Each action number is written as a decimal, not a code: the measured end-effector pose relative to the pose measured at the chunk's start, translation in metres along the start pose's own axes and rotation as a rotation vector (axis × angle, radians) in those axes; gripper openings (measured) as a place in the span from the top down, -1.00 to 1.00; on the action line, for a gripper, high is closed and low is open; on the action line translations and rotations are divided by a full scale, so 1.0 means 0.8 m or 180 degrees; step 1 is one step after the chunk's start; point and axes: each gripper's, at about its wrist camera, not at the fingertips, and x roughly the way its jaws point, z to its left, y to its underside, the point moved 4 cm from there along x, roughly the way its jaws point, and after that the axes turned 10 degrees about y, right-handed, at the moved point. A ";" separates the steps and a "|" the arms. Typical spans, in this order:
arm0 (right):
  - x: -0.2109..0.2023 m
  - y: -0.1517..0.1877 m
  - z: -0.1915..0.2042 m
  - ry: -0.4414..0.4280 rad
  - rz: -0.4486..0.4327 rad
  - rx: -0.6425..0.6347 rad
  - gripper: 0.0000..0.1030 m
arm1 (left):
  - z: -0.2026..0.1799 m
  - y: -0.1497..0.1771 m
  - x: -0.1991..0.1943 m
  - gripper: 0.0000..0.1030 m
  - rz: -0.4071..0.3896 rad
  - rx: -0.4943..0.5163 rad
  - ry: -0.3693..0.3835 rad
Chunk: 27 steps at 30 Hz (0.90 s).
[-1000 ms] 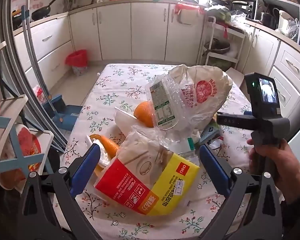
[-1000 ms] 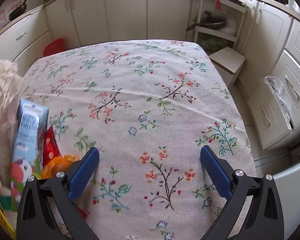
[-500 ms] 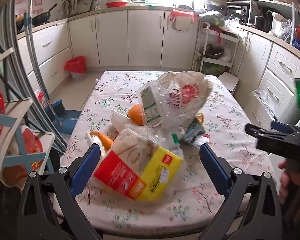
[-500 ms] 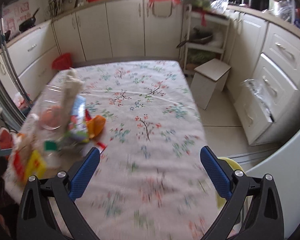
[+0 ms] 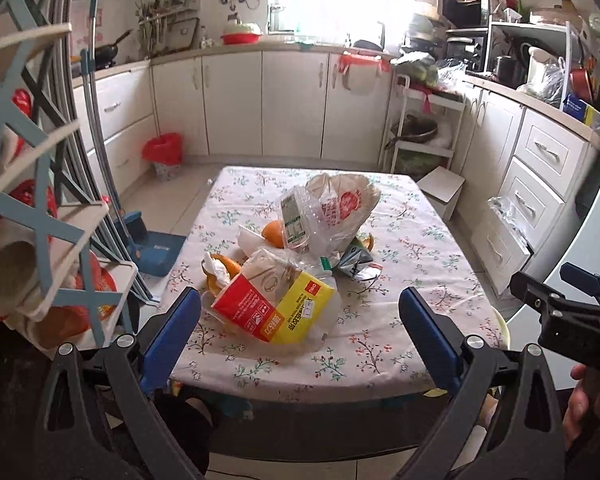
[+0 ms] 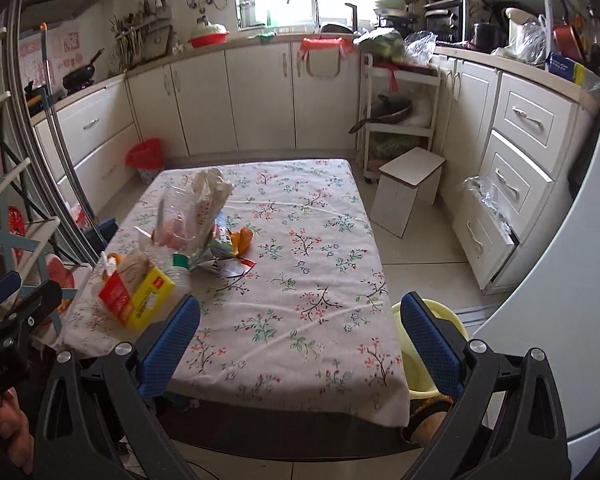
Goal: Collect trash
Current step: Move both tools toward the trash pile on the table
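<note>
Blue rubber pads frame both my views: my left gripper (image 5: 300, 330) hangs with its jaws spread wide and nothing between them, short of the near table edge, and my right gripper (image 6: 298, 338) is the same, spread and empty, off the table's near right side.

The trash sits in one heap on the left half of the floral tablecloth (image 5: 412, 248). Nearest me is the red-and-yellow paper package (image 5: 276, 308), lying tilted with a clear wrapper over its top. Just behind it are orange peels (image 5: 226, 266) with a crumpled tissue, and a flattened drink carton (image 5: 354, 260) to the right. Farther back stands a clear plastic bag (image 5: 328, 216) with a red print, an orange (image 5: 274, 231) touching its left side.

I judge the step in hand is a first pick, nothing collected yet. A yellow bin (image 6: 432, 344) shows beside the table's near right corner, and a red-lined waste basket (image 5: 163, 156) stands well apart by the cabinets. I should take the package first with my left jaws, across its narrower side, and grip firmly, since the wrapper looks slippery. My right can then pinch the bag's bunched top.
</note>
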 end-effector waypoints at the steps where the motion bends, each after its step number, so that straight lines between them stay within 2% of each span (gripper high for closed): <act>1: -0.005 0.001 0.000 -0.0001 -0.0019 0.0005 -0.87 | -0.003 -0.001 -0.007 -0.85 -0.0020 0.0010 0.0001; 13: -0.050 0.013 -0.012 0.0032 -0.0178 0.0065 -0.87 | -0.023 0.001 -0.050 -0.85 -0.0101 0.0114 0.0016; 27: -0.087 0.010 -0.007 0.0048 -0.0326 0.0035 -0.87 | -0.019 0.002 -0.085 -0.85 -0.0227 0.0088 0.0018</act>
